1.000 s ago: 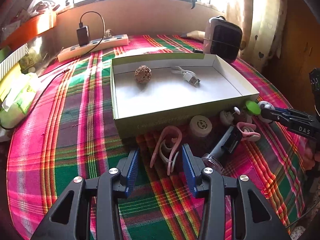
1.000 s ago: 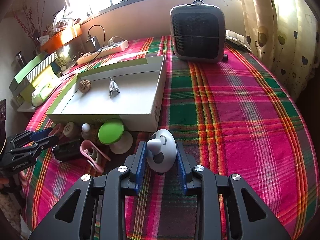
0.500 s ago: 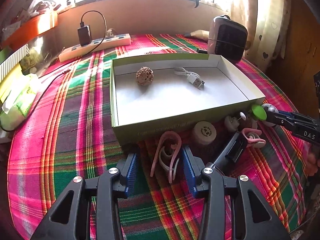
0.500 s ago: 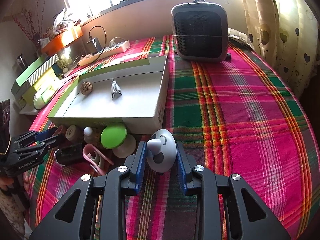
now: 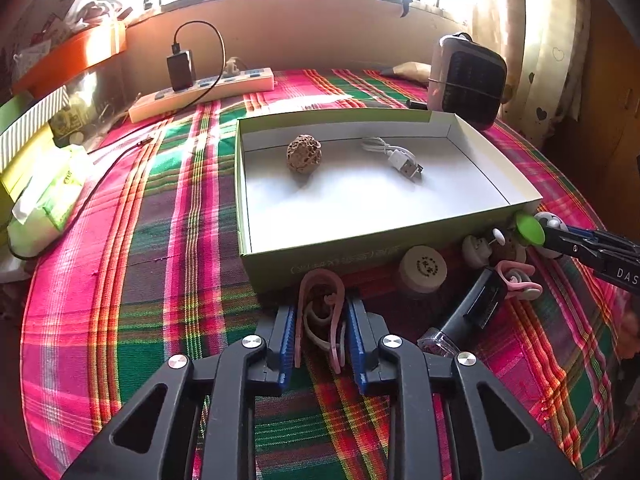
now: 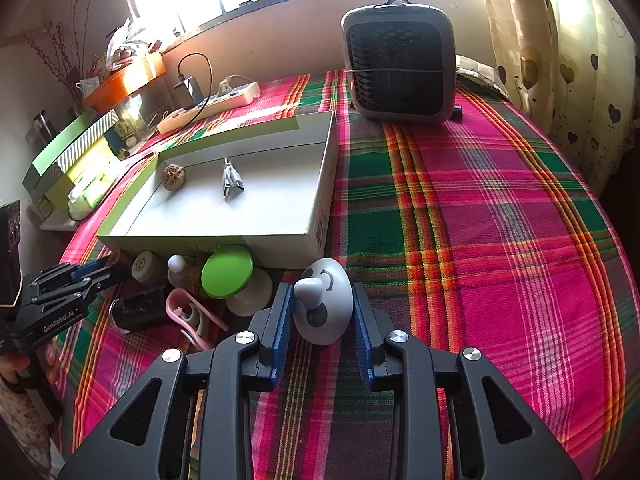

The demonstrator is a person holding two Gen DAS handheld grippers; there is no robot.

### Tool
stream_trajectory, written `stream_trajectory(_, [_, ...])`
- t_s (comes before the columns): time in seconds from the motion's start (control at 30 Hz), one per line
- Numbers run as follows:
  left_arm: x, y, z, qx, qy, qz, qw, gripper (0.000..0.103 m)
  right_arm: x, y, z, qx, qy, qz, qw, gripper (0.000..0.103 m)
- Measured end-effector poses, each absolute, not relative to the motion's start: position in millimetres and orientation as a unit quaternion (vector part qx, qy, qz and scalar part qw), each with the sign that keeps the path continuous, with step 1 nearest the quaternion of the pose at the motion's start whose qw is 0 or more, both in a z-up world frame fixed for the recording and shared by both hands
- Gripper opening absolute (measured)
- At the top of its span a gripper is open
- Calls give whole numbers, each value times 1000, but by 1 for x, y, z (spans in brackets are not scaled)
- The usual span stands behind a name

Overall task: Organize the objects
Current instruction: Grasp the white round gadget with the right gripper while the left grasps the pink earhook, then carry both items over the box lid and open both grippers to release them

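Wrist views, downward, sharing box [image 5: 372, 248]

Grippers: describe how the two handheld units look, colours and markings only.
The left gripper and the right gripper match: black angular plastic frames with triangular cut-outs, silver round screw heads, and blue ribbed pads. White lettering marks their sides, "GenRobot.AI" on the left one.

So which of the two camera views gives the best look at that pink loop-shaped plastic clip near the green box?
The left wrist view: the pink loop-shaped plastic clip sits close and central, pinched in the left gripper. In the right wrist view I cannot pick it out; only that gripper shows at the far left.
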State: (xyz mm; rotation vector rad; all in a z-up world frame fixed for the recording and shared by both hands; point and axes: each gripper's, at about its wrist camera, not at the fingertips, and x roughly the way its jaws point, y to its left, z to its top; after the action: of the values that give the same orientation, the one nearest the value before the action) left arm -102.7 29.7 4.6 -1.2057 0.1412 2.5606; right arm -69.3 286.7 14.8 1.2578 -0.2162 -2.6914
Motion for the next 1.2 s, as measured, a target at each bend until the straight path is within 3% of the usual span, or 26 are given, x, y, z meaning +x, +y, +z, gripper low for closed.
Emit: stream_trajectory(1.2, [-90,25,30,-401,45,901,161,21,-63,289,30,407,-78,-907,79,29])
